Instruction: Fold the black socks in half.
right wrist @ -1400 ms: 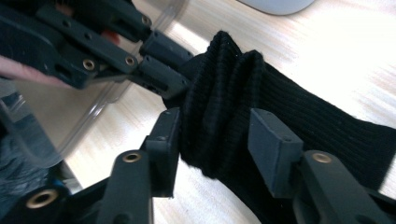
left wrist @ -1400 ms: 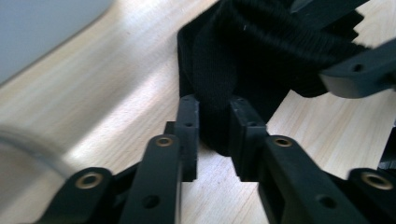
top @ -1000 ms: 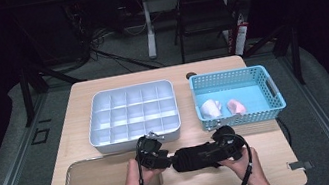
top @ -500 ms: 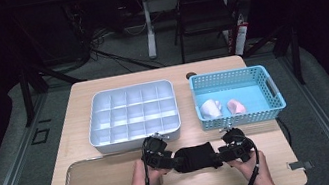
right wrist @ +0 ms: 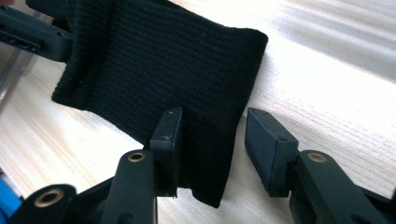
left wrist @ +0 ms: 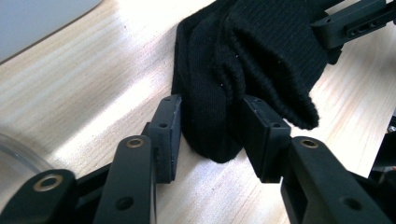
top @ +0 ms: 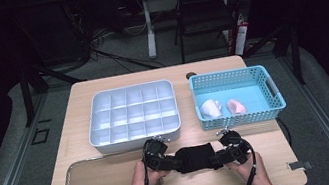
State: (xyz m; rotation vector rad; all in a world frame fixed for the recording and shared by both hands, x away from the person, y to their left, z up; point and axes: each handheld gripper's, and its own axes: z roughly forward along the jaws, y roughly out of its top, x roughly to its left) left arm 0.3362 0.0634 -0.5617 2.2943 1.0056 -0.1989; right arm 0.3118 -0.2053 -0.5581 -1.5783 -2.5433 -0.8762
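Moved: both hands had come lower on the tabletop (top: 100, 85) since a second earlier, the black knitted cloth (top: 196, 158) stretched flat between them.
Left tongs (left wrist: 210, 135): just closing, pads either side of the cloth's bunched end, seemingly touching it.
Right tongs (right wrist: 212, 140): just closing, one pad on the cloth edge, the other apart.
Cloth: on the tabletop, near the compartment tray (top: 133, 113) and blue basket (top: 236, 95).

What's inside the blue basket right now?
In the high view, the blue basket holds two small pale things: a whitish one at left and a pinkish one beside it. The rest of its floor looks bare; the near wall hides a strip of the bottom.
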